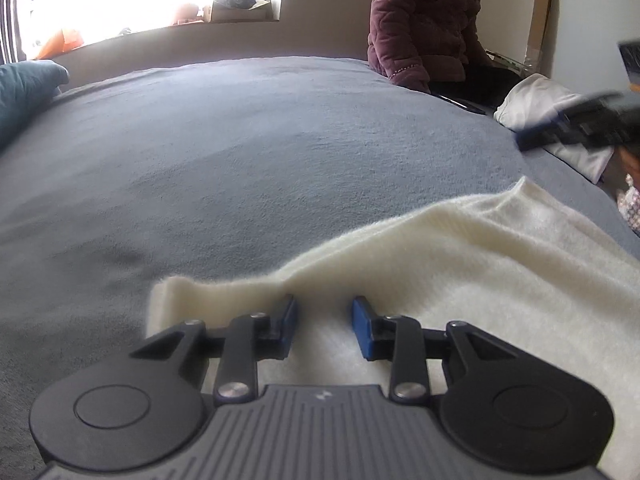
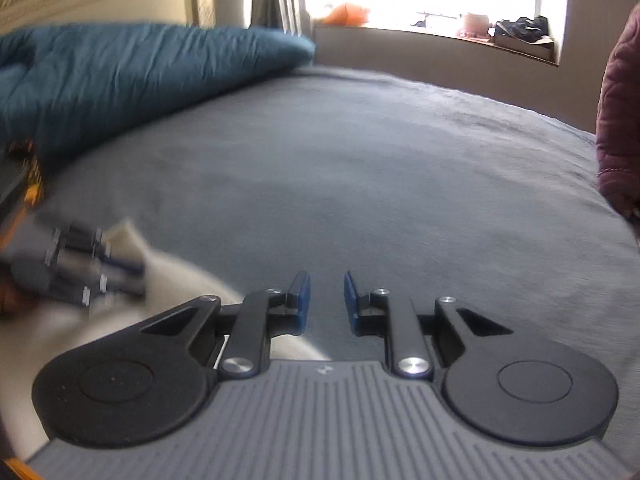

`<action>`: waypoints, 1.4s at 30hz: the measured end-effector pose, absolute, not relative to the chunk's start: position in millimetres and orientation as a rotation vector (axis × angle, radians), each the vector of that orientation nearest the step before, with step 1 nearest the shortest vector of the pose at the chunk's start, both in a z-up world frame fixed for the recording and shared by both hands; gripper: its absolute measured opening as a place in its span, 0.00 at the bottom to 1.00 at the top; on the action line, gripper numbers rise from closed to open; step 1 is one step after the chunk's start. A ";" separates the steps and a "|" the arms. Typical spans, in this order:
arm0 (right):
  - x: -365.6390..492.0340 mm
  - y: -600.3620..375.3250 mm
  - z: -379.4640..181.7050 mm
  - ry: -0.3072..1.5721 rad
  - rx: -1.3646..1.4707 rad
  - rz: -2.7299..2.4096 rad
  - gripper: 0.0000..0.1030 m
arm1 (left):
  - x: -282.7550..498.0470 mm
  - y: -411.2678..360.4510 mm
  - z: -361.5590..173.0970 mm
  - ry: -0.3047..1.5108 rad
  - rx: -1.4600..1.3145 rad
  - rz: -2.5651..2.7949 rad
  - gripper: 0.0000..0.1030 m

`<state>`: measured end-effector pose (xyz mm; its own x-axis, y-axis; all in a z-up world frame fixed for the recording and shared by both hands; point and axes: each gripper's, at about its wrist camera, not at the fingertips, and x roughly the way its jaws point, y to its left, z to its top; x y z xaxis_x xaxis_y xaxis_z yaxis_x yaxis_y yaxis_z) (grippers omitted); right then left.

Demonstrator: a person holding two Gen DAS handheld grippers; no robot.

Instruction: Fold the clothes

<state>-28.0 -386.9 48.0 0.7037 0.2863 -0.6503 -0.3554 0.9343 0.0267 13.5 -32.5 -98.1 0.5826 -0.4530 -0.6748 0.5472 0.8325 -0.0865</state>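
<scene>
A cream knitted garment (image 1: pixel 460 264) lies spread on the grey bed sheet (image 1: pixel 240 152), with one narrow end reaching left. My left gripper (image 1: pixel 325 318) hovers over that end, its blue pads apart and nothing pinched between them. In the left wrist view my right gripper (image 1: pixel 568 128) shows blurred at the far right, above the bed. In the right wrist view my right gripper (image 2: pixel 326 300) stands open over bare grey sheet (image 2: pixel 360 180); the cream garment (image 2: pixel 172 292) sits at its lower left. The left gripper (image 2: pixel 120 276) appears there as a blur over the cloth.
A teal duvet (image 2: pixel 120 76) is heaped along the head of the bed. A person in a maroon quilted jacket (image 1: pixel 424 20) sits at the bed's far edge. A white pillow (image 1: pixel 540 108) lies at the right. A window sill (image 2: pixel 500 36) holds boxes and bags.
</scene>
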 end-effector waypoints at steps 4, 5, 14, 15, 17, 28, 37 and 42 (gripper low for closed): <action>-44.5 -393.5 30.0 0.795 -0.134 0.344 0.33 | 11.0 -27.7 -98.8 0.741 0.128 -0.590 0.32; -47.2 -394.7 25.6 0.808 -0.126 0.324 0.35 | 10.0 -25.8 -96.8 0.742 0.125 -0.591 0.32; -46.7 -378.0 -11.1 0.828 -0.260 0.255 0.07 | 8.6 -27.0 -97.3 0.734 0.133 -0.590 0.32; -51.4 -379.5 -8.4 0.804 -0.239 0.230 0.06 | 8.9 -26.8 -97.3 0.734 0.131 -0.591 0.32; -62.3 -385.0 0.5 0.743 -0.192 0.157 0.06 | 9.3 -26.3 -97.3 0.735 0.127 -0.592 0.32; -77.5 -437.7 -19.7 0.782 0.146 -0.075 0.19 | 10.2 -24.2 -98.1 0.733 0.116 -0.599 0.32; -100.6 -383.6 42.1 0.599 -0.055 0.157 0.21 | 9.8 -21.3 -99.5 0.726 0.097 -0.604 0.32; -95.3 -369.0 -16.0 0.781 -0.217 0.135 0.12 | 10.5 -19.7 -100.7 0.723 0.086 -0.607 0.32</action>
<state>-95.3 -369.0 -16.0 0.7030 0.0405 -0.7100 -0.2006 0.9691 -0.1433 10.5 -19.7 -100.7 0.5868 -0.4913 -0.6437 0.5490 0.8257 -0.1297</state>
